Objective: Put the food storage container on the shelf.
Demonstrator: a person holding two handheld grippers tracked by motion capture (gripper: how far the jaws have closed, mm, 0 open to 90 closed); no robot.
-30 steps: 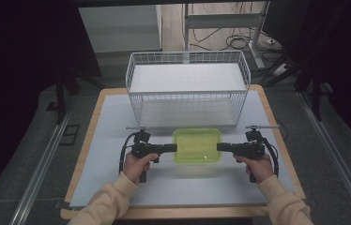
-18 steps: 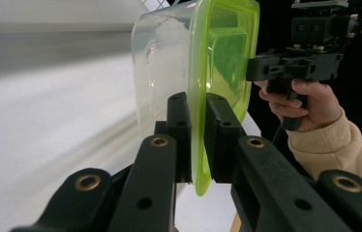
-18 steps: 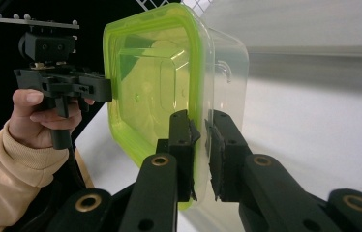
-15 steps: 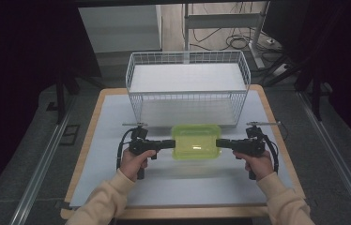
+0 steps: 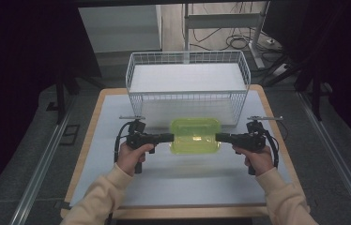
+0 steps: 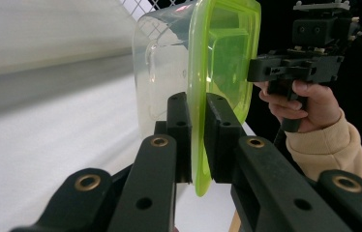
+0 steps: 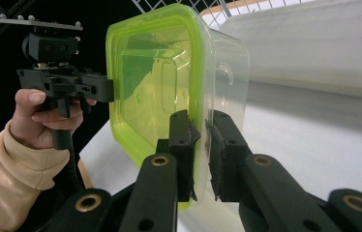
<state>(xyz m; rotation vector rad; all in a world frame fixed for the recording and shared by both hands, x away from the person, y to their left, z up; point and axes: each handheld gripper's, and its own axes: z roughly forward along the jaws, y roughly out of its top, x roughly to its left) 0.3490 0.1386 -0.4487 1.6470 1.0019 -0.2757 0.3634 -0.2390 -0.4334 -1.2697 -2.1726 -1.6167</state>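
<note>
I hold a box [image 5: 195,136] between my two claws, over the bench [image 5: 94,140] just in front of the wire basket [image 5: 187,84]. It is a clear tub with a green lid [image 6: 222,48]. In the high view the lid faces up and the box sits level, its long axis running from side to side, one short end toward each hand.

My left claw [image 5: 168,137] is clamped on the left end: in the left gripper view its two pads [image 6: 179,125] pinch the green lid rim, one on either side of it. My right claw [image 5: 221,137] is clamped on the right end in the same way, its pads [image 7: 181,140] squeezing the rim where lid meets tub.

Both claws point inward along the box's long axis, facing each other. Each gripper view shows the other hand [image 6: 305,104] at the far end of the box. The basket stands behind the box, near but apart from it.
</note>
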